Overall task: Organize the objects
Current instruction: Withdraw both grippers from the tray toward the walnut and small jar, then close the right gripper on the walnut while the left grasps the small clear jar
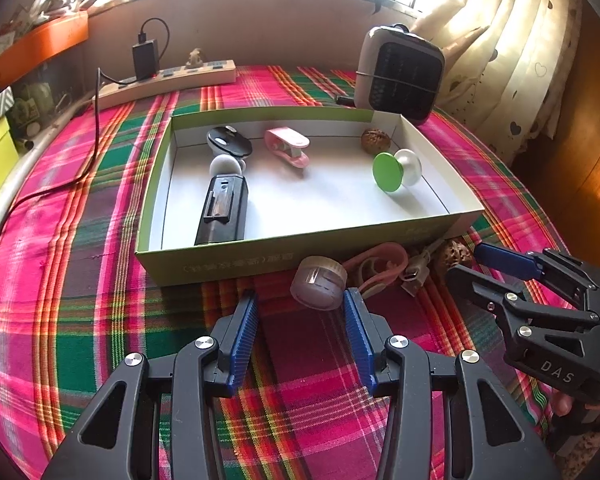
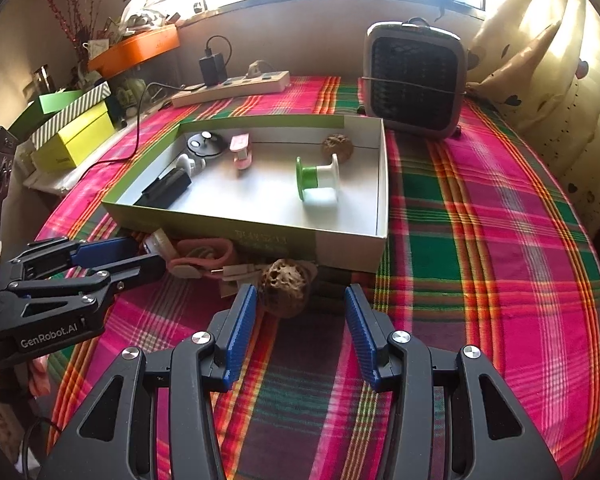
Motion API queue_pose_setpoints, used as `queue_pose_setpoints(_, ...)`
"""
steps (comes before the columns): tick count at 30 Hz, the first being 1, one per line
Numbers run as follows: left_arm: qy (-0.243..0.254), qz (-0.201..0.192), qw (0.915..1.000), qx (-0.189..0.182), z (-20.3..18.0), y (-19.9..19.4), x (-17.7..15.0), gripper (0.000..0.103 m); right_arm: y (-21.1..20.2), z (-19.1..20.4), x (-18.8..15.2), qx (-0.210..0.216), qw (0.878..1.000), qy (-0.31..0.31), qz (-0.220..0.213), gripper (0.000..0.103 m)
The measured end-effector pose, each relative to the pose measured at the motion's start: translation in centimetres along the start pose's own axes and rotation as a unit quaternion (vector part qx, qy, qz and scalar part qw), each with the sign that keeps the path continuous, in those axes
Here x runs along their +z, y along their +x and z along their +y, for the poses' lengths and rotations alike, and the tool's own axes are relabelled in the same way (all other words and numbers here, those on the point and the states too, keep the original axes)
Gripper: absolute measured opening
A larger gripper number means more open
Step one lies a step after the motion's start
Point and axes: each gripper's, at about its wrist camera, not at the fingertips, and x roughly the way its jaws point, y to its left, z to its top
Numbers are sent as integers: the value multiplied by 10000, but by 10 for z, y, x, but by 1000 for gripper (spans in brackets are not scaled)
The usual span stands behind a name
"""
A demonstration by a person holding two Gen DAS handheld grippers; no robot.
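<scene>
Plaid cloth [image 1: 80, 320] in pink, green and red covers the table under both your grippers. Your left gripper [image 1: 300, 316] is spread wide with nothing between its blue pads; the small translucent round jar [image 1: 319, 282] lies on its side just past the fingertips at 12 o'clock, near the right pad, contact uncertain. Your right gripper [image 2: 300, 312] is likewise spread and empty, with the loose walnut [image 2: 286, 286] sitting at 11 o'clock just beside its left pad. Between the jar and this walnut lie a pink band [image 1: 380, 264] and a small metal clip [image 1: 416, 276], all just beside the near wall of the green-sided box [image 1: 236, 260]. Inside the box, on its white floor: a black rectangular device [image 1: 222, 210] at 9 o'clock, a black round item [image 1: 229, 142] and white knob [image 1: 225, 165] at 10 o'clock, a pink clip-like tool [image 1: 288, 146] at 12 o'clock, a second walnut [image 1: 375, 141] at 1 o'clock, and a green-and-white spool [image 1: 396, 170] on its side at 3 o'clock.
</scene>
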Motion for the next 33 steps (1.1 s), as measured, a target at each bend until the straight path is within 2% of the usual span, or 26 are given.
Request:
queue_pose_setpoints(23, -178, -7, 9998, 14, 2, 9, 9, 42, 10, -2, 3, -85, 9999, 24, 128, 47)
queue_pose_setpoints(27, -186, -35, 9998, 14, 3, 9, 9, 40, 9, -4, 3, -68, 9999, 60, 117, 47)
queue_pose_setpoints(30, -180, -65, 9998, 83, 4, 9, 8, 34, 10, -5, 4, -61, 9999, 85, 127, 47)
queue_pose_setpoints(33, -218, -77, 9997, 93, 6, 8, 7, 31, 10, -5, 3, -40, 9999, 82, 122, 40)
